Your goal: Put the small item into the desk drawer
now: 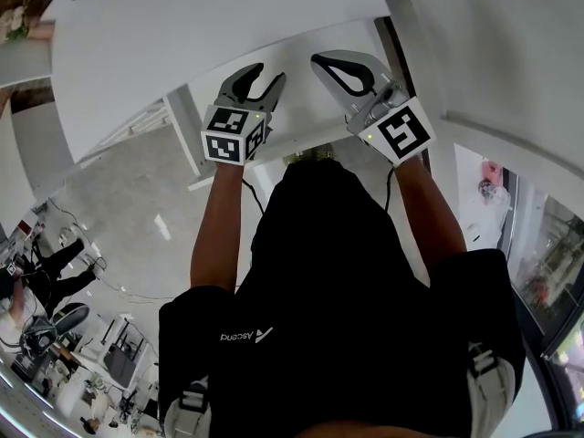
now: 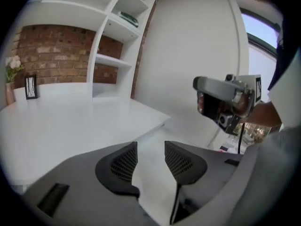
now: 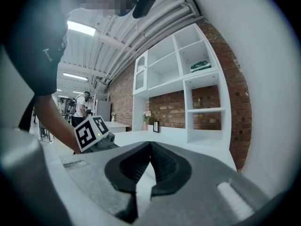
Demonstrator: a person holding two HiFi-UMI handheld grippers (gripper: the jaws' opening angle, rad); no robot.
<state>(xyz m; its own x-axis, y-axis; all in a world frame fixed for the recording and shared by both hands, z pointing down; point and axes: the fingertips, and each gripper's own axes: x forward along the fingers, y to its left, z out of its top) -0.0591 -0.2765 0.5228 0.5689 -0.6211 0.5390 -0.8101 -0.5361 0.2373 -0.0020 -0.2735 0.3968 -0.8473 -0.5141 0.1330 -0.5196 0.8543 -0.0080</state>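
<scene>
I hold both grippers out over a white desk (image 1: 310,108), which also appears in the left gripper view (image 2: 70,121). The left gripper (image 1: 267,73) is open, and its own view shows the left gripper (image 2: 151,147) with a plain gap and only desk top behind it. To its right, the right gripper (image 1: 318,60) is shut. In its own view the right gripper (image 3: 150,146) has its tips touching with nothing between them. Each camera catches the other tool: the right gripper (image 2: 225,102) and the left gripper's marker cube (image 3: 91,133). No small item or drawer shows in any view.
A white shelving unit (image 2: 117,32) stands at the back of the desk against a brick wall (image 2: 56,51). A small picture frame (image 2: 30,87) and a vase of flowers (image 2: 11,72) sit at the far left. A person (image 3: 84,100) stands in the room behind.
</scene>
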